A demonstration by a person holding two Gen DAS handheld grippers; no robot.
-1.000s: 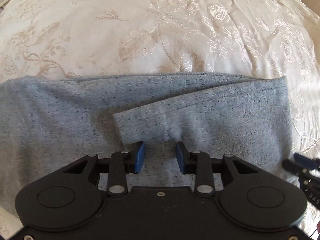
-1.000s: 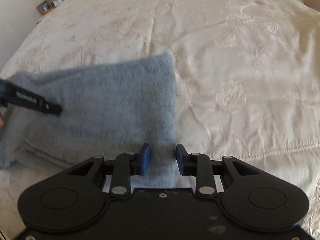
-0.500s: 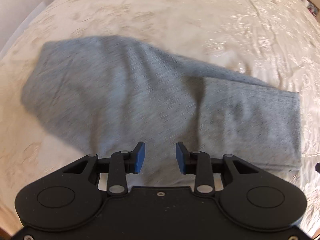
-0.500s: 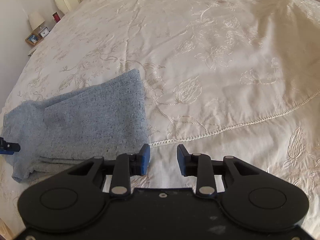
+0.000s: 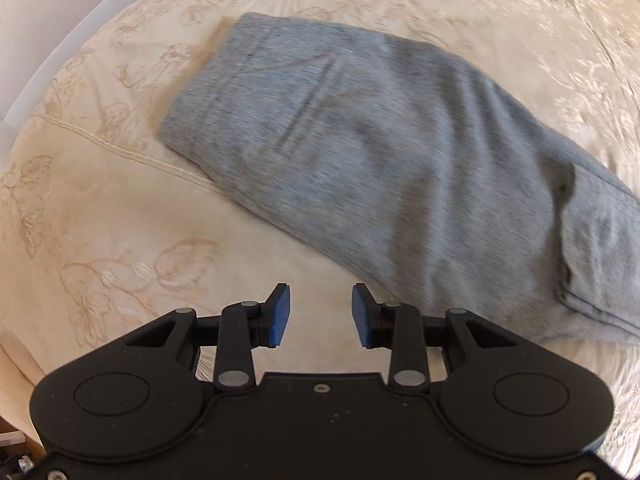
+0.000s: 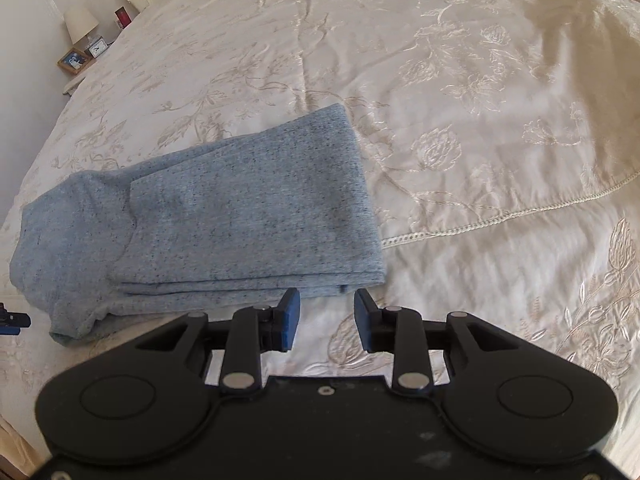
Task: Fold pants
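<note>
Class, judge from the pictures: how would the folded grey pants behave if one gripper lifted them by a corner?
The pants are soft knit lying in loose layers, so they would probably sag and unfold. Pushed, they would likely bunch against the embroidered bedspread rather than slide.

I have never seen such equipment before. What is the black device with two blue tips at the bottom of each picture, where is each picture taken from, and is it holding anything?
There is no robot here. A person holds one hand tool in each hand, and each tool is a gripper with two fingers that end in blue pads. A small wide-angle camera sits on each tool and looks forward along the fingers, so the black body fills the bottom of each picture.

One picture comes from the left gripper, the other from the right gripper. Both stand open and hold nothing.

On the cream embroidered bedspread lie grey pants, folded over into a compact bundle. They also show in the left picture. At the far left of the right picture are a lamp and a picture frame.
</note>
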